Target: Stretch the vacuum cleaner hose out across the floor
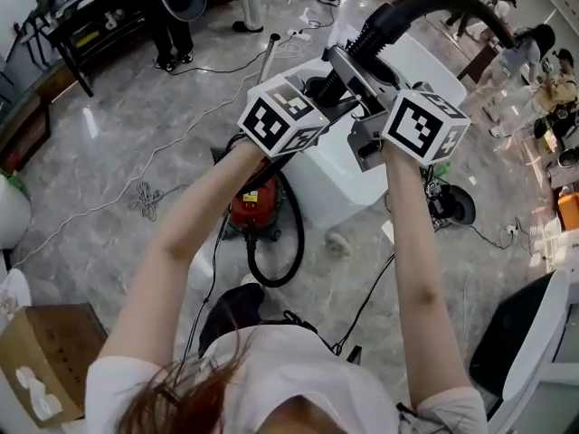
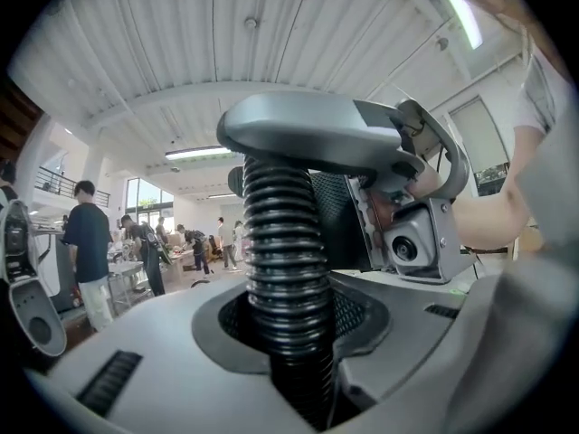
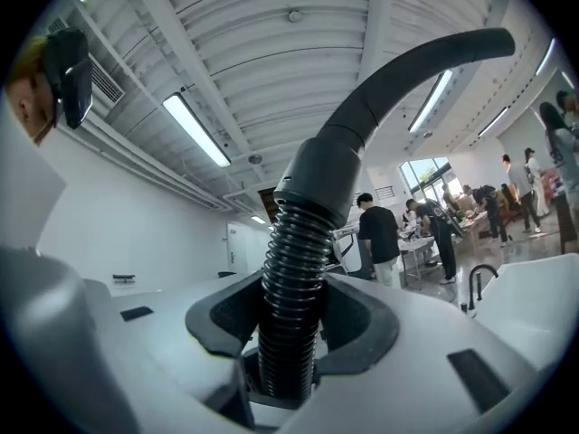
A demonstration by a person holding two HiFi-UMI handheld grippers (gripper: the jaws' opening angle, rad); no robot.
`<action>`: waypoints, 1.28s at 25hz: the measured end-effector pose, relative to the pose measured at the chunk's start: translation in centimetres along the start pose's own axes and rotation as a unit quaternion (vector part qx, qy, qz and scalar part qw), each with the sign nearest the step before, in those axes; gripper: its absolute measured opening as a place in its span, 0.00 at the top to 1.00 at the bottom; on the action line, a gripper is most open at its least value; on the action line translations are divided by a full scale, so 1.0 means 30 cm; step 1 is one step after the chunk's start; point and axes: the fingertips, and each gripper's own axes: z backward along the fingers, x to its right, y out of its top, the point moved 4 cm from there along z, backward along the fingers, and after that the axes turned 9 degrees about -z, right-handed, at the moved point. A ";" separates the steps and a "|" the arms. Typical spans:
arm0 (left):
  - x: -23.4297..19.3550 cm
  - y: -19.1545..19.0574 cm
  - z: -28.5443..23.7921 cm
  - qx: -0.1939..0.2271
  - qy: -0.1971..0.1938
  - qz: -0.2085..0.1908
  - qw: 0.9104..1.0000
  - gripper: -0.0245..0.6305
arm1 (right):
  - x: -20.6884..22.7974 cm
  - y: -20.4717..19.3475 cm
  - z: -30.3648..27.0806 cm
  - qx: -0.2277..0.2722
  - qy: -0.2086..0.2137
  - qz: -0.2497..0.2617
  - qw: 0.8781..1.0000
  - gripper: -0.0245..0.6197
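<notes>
Gripping the vacuum hose (image 2: 282, 242) with both tools. Clenched on the black ribbed run with the left tool (image 2: 289, 337). Clenched on the ribs just under the smooth cuff (image 3: 318, 181) with the right tool (image 3: 285, 351), with the curved rigid wand (image 3: 425, 57) arcing away past it. Sitting just beside each other on the hose, right one nearer the cuff. Holding that stretch up in the air close to the head, well clear of the floor (image 1: 99, 165). Trailing the rest down into what looks like a slack loop (image 1: 298, 238) on the floor beside the red canister (image 1: 256, 208).

Handling, as a guess:
- Light, soft in bending, springy lengthways.
- Expect recoil toward the loop once let go, so lay down under slight tension.
- Stiff only at cuff and wand.
- Counting on the ribs to key into the pads, so little risk of slip along the axis.
- Avoid the smooth cuff: looks slicker.
- No need to squeeze hard, probably easy to crush the corrugation.

Best hold: on the ribs close to the cuff for the leading end. Take a second hold further back along the ribs to feed out slack. Mind the canister, likely to drag or tip if yanked. Mind the loose cables (image 1: 145, 199) on the floor too, possible snag.
</notes>
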 end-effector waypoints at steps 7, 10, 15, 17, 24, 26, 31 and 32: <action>0.196 0.167 -0.257 0.049 -0.071 -0.022 0.996 0.76 | 0.105 0.148 0.319 0.043 -0.088 0.027 0.995 0.68; 0.306 0.252 -0.348 0.075 -0.094 -0.026 0.992 0.76 | 0.123 0.206 0.473 0.061 -0.124 0.042 0.990 0.68; 0.465 0.344 -0.427 0.110 -0.127 -0.012 0.986 0.77 | 0.103 0.247 0.654 0.064 -0.170 0.081 0.980 0.68; 0.520 0.363 -0.433 0.119 -0.138 -0.013 0.983 0.77 | 0.087 0.245 0.709 0.067 -0.183 0.084 0.977 0.68; 0.718 0.437 -0.452 0.134 -0.170 -0.019 0.976 0.77 | 0.025 0.249 0.908 0.076 -0.214 0.090 0.970 0.68; 0.769 0.434 -0.445 0.133 -0.174 -0.016 0.976 0.77 | 0.011 0.226 0.950 0.073 -0.218 0.086 0.969 0.68; 0.892 0.401 -0.425 0.116 -0.182 -0.017 0.976 0.77 | -0.013 0.153 1.050 0.073 -0.217 0.058 0.972 0.68; 0.921 0.393 -0.417 0.113 -0.182 -0.016 0.977 0.77 | -0.023 0.135 1.071 0.071 -0.217 0.054 0.972 0.68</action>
